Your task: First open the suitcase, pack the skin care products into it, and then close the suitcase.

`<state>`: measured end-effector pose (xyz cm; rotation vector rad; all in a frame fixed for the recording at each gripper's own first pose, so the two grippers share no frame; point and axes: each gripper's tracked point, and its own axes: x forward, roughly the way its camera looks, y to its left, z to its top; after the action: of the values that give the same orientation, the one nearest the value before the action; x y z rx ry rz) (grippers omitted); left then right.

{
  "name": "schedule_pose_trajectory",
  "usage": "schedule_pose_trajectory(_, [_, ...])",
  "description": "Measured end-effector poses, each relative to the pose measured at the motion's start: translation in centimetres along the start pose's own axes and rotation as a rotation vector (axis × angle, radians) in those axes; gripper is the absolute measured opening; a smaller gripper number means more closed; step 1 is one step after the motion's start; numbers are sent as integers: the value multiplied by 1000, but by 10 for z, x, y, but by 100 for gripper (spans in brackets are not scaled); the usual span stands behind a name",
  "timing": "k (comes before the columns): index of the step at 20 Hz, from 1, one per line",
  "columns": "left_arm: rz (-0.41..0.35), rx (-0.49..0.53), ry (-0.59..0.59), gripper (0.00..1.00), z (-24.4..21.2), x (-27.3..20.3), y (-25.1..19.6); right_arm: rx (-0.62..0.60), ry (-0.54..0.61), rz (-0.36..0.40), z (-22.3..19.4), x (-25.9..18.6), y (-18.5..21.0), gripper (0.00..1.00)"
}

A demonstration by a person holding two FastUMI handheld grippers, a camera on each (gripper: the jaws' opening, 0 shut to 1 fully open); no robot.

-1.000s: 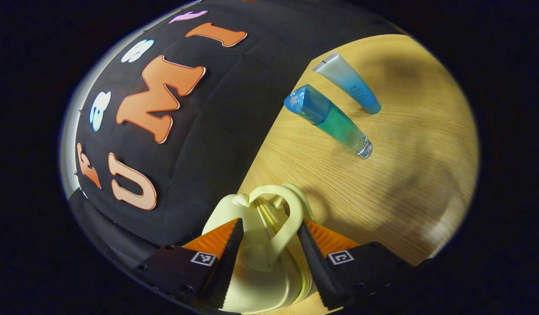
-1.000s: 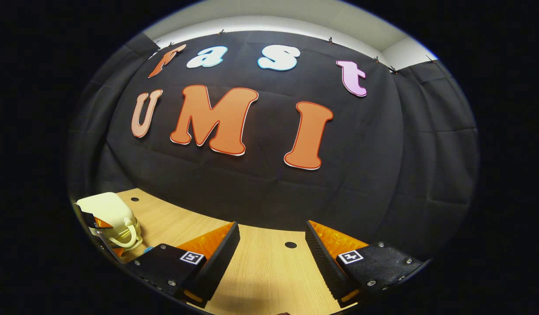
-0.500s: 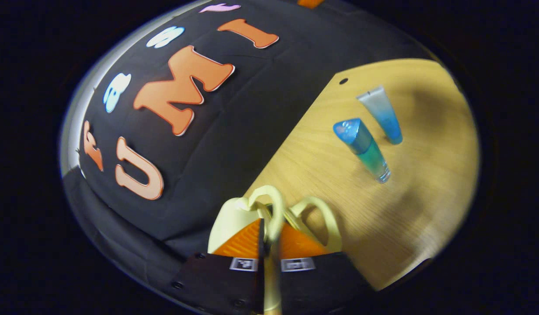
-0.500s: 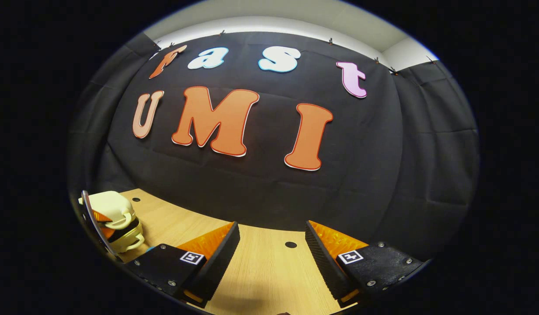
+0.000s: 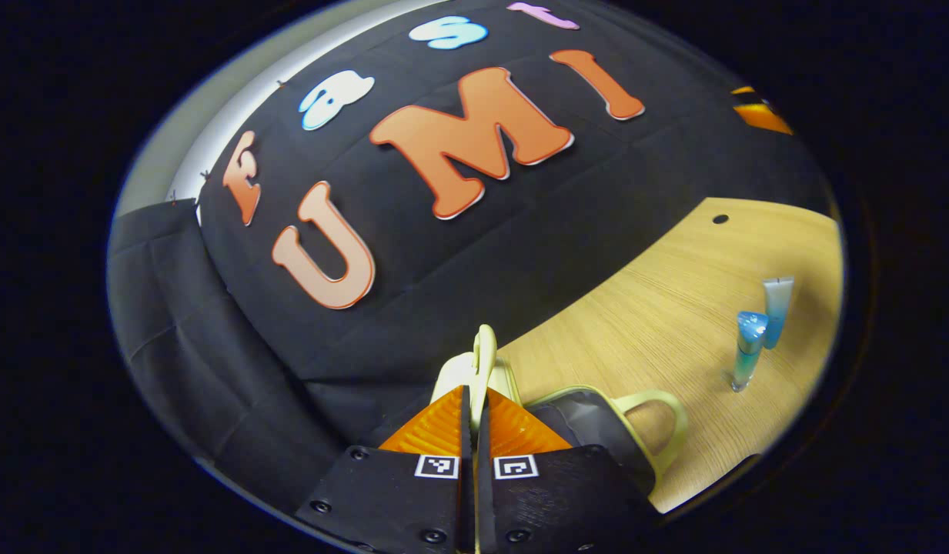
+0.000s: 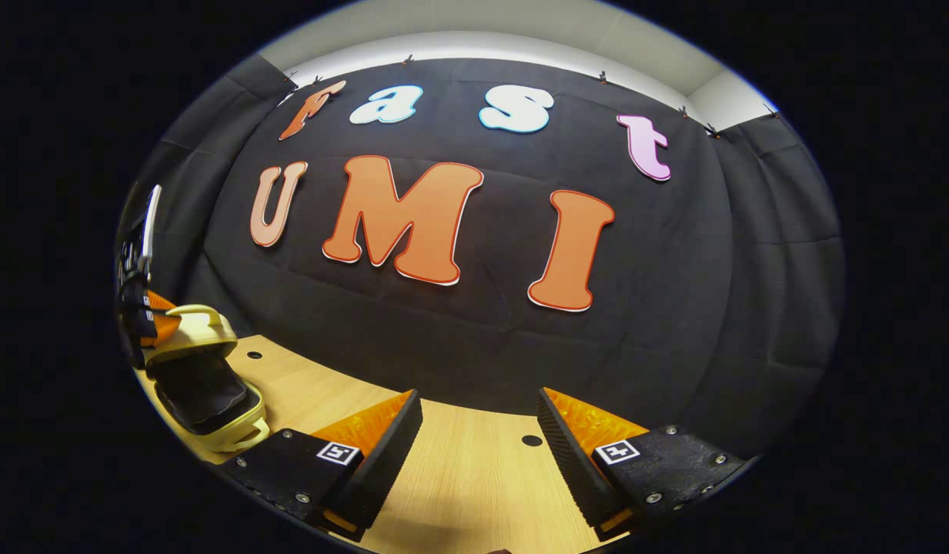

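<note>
A small cream-yellow suitcase (image 5: 589, 427) lies on the wooden table (image 5: 659, 308), standing partly open with a dark lining inside. My left gripper (image 5: 474, 392) is shut on the handle (image 5: 483, 350) of its raised lid. The lower shell's own handle (image 5: 663, 412) points toward two skin care products standing at the right: a blue-green bottle (image 5: 747, 350) and a blue-white tube (image 5: 776, 300). In the right gripper view the open suitcase (image 6: 208, 392) sits far left, its lid (image 6: 197, 327) held up by the left gripper (image 6: 147, 319). My right gripper (image 6: 478, 400) hovers open over bare table, holding nothing.
The black cloth wall rises right behind the table's far edge, close to the suitcase. Small round holes (image 5: 720, 219) (image 6: 531, 441) mark the tabletop. Bare wood (image 6: 474, 477) lies between the suitcase and the two products.
My left gripper closed on the lid handle and lifted it, swinging the suitcase open so the dark lining shows. The right gripper has barely moved.
</note>
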<state>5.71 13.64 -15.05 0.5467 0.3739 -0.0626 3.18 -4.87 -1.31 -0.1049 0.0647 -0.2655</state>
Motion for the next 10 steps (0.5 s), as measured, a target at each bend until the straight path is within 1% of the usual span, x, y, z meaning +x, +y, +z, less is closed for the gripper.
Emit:
schedule_pose_trajectory(3, [27,-76,-3,2,-2,3,32,-9,-3,21,3,6,12,95])
schedule_pose_trajectory(10, [78,-344,15,2,-24,18,111,-14,0,45,9,19,38,95])
